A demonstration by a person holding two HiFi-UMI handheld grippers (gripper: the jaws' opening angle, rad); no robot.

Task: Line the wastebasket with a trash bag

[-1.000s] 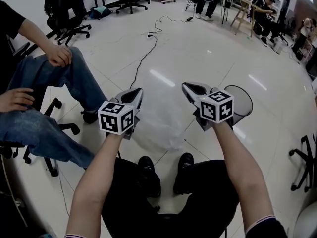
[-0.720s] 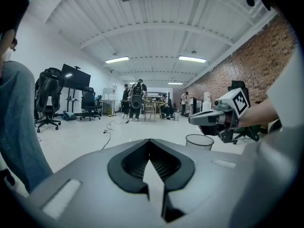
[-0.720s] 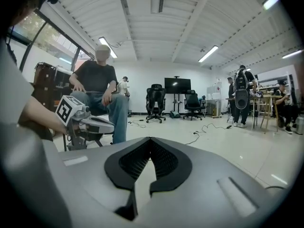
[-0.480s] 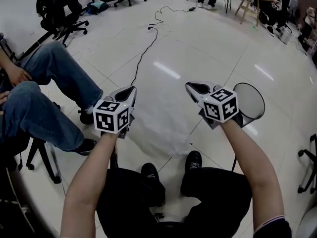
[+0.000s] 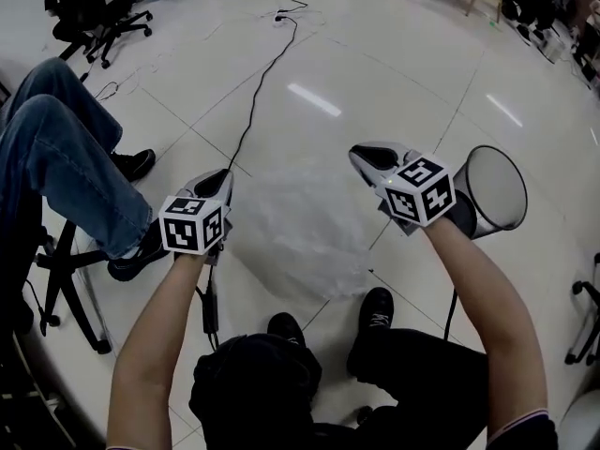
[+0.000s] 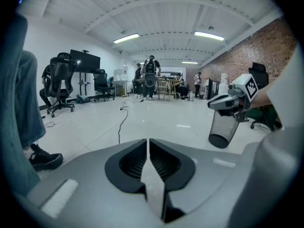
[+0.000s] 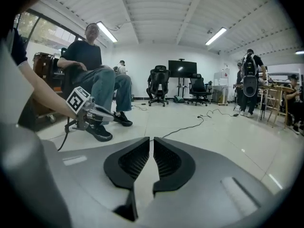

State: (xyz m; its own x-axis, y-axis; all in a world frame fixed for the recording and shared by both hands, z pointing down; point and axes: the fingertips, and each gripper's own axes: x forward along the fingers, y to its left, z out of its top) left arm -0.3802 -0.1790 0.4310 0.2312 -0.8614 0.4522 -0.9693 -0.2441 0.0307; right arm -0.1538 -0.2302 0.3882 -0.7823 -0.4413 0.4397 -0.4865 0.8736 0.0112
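Note:
A clear, thin trash bag (image 5: 300, 228) billows between my two grippers above the white tiled floor. My left gripper (image 5: 217, 174) is shut on the bag's left edge. At the bag's right edge my right gripper (image 5: 361, 151) is shut on it too, its jaws showing only a thin slit. The black mesh wastebasket (image 5: 492, 190) lies tipped on the floor just right of the right gripper, its mouth facing up at me. In the left gripper view, the left gripper (image 6: 148, 144) looks towards the wastebasket (image 6: 222, 127) and the right gripper (image 6: 227, 101). In the right gripper view, the right gripper (image 7: 151, 144) faces the left gripper (image 7: 97, 114).
A seated person's legs in jeans (image 5: 56, 148) and a chair base (image 5: 66, 279) are close on the left. A black cable (image 5: 262, 82) runs across the floor ahead. My shoes (image 5: 375, 312) stand under the bag. Another chair base (image 5: 586, 317) is at the right edge.
Both grippers have come down towards the floor with the bag, which has puffed out wider between them. The wastebasket now sits closer beside the right gripper.

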